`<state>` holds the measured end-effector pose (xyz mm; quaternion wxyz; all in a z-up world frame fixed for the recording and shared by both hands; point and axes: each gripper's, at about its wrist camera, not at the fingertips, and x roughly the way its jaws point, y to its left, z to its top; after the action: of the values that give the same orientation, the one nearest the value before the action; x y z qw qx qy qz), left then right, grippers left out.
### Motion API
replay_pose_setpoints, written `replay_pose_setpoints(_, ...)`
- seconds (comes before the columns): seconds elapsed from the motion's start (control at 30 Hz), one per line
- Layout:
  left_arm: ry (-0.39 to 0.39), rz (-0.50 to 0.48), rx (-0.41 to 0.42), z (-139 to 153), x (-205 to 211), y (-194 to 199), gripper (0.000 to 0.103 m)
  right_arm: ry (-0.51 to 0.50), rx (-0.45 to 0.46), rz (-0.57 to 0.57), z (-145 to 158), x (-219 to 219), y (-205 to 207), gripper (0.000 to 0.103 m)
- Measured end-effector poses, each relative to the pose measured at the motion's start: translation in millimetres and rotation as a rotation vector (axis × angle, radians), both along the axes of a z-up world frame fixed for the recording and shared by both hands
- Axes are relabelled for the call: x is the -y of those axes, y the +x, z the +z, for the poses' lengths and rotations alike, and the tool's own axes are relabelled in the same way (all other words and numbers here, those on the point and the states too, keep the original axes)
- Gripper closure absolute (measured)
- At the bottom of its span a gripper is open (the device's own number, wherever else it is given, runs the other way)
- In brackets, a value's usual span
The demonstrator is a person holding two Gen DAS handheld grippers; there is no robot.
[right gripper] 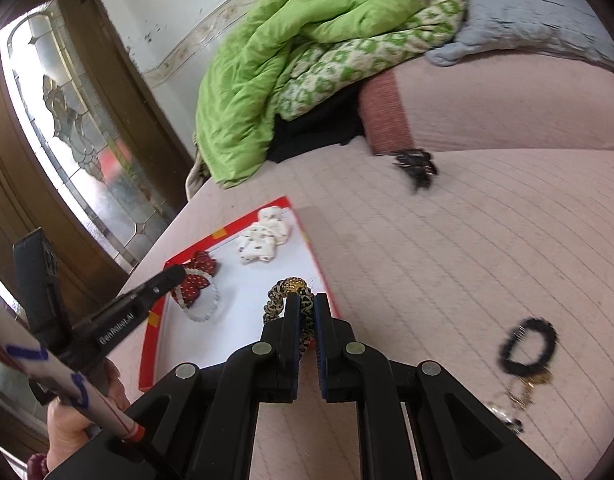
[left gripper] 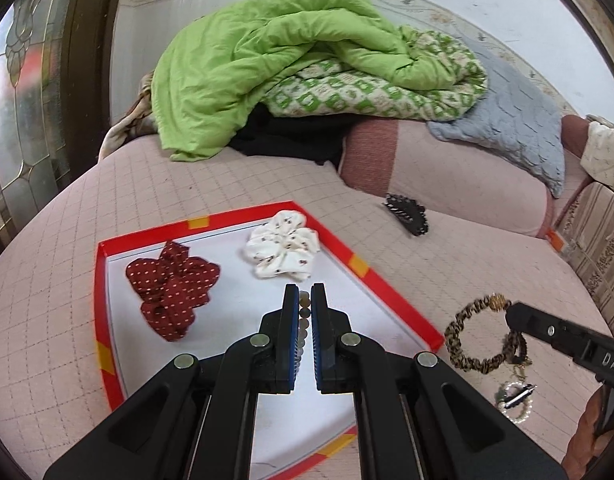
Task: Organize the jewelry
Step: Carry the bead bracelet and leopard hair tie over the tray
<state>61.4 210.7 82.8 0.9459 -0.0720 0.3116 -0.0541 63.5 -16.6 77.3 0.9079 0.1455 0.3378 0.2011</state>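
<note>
My left gripper is shut on a pale bead bracelet above the red-rimmed white tray. The right wrist view shows that bracelet dangling from the left gripper over the tray. Inside the tray lie a dark red dotted scrunchie and a white printed scrunchie. My right gripper is shut on a leopard-print hair tie with a gold bead, lifted near the tray's right edge. From the left wrist view, the hair tie hangs from the right gripper.
All this lies on a pink quilted bed. A black claw clip rests beyond the tray, near a pink bolster. A black bead bracelet, a gold chain and a pearl piece lie right of the tray. Green quilts are heaped at the back.
</note>
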Motion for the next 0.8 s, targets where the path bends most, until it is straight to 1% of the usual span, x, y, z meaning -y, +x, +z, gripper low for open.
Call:
replay_pose_setpoints(0.13, 0.005, 0.025, -0.019, -4.1, -11.1, 4.4, 0.097, 0.01, -0.025, 0.021, 2.9, -18.4, 18.4, 0.095)
replay_pose_setpoints(0.4, -0.02, 0.087, -0.062, -13.0, -36.4, 10.8, 0.097, -0.013, -0.07, 0.069, -0.2, -55.6, 52.5, 0.095)
replay_pose_setpoints(0.6, -0.066, 0.15, -0.098, -21.4, -65.2, 16.0, 0.097, -0.048, -0.104, 0.102, -5.7, -86.8, 76.3, 0.095)
replay_pose_setpoints(0.8, -0.079, 0.184, -0.132, -29.0, -79.7, 20.5, 0.097, -0.085, -0.141, 0.116, -13.7, -110.9, 101.6, 0.095)
